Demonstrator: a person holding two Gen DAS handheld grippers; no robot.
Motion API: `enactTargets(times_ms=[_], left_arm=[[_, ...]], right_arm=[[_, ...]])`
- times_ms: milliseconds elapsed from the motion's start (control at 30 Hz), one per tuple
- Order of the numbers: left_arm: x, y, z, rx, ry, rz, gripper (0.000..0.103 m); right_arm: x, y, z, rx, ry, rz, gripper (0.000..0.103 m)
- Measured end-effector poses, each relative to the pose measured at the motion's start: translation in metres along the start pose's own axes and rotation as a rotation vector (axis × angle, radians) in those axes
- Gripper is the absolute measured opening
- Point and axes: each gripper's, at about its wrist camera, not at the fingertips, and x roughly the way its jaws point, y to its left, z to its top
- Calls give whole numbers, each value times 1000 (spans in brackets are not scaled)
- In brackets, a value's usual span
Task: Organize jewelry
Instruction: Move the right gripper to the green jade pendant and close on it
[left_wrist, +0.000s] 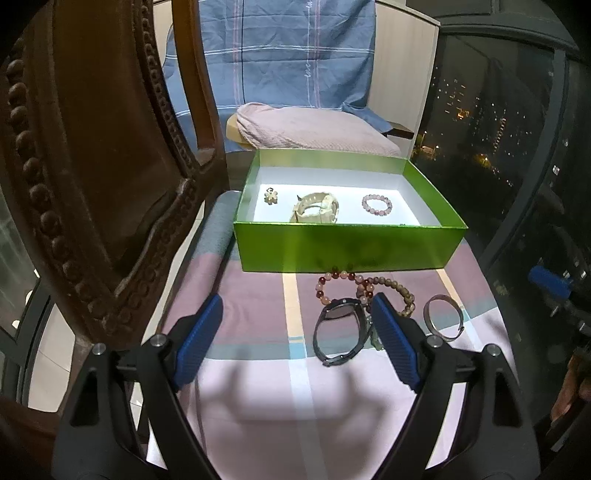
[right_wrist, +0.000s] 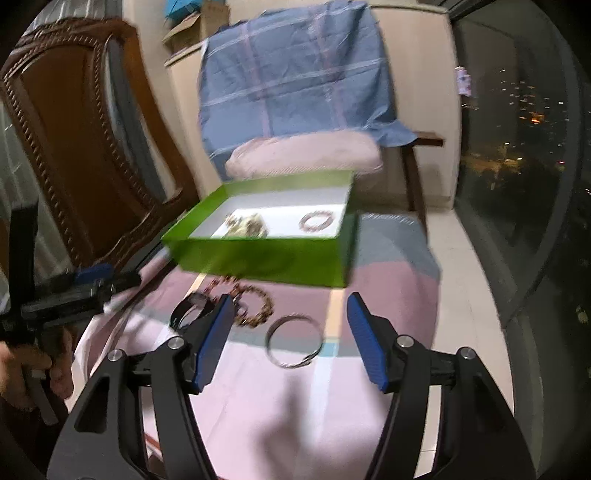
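Both grippers, left (left_wrist: 295, 325) and right (right_wrist: 290, 325), hang spread wide and empty above the surface (left_wrist: 258, 387). The green box (left_wrist: 347, 247) holds a charm (left_wrist: 270, 195), pale watch (left_wrist: 316, 211) and bracelet (left_wrist: 376, 203). In front of it lie beads (left_wrist: 347, 282), a dark watch (left_wrist: 338, 332) and a bangle (right_wrist: 294, 341).

We are seeing the green box (right_wrist: 258, 258) smeared by motion blur, and our left gripper's finger (left_wrist: 391, 332) is hiding part of the wooden bead bracelet (left_wrist: 400, 295).

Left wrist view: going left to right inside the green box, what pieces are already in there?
Small flower-shaped piece → cream watch → pink bead bracelet, all lying apart on the white floor of the green box.
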Motion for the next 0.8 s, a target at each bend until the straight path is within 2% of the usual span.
enactTargets(times_ms=[200,333,600,800], left_arm=[[-3,8,3,-18,-9,5,82],[-5,14,4,-24,-9,3,82],[-8,23,4,-37,-6,-2,82],[-10,24,4,-41,-7,-10,82]], right_arm=[[54,43,-12,-82,195,72,43],[92,72,-17,-145,282,54,33],[118,79,-19,-96,328,49,16],[127,81,-19,-72,336,52,15]])
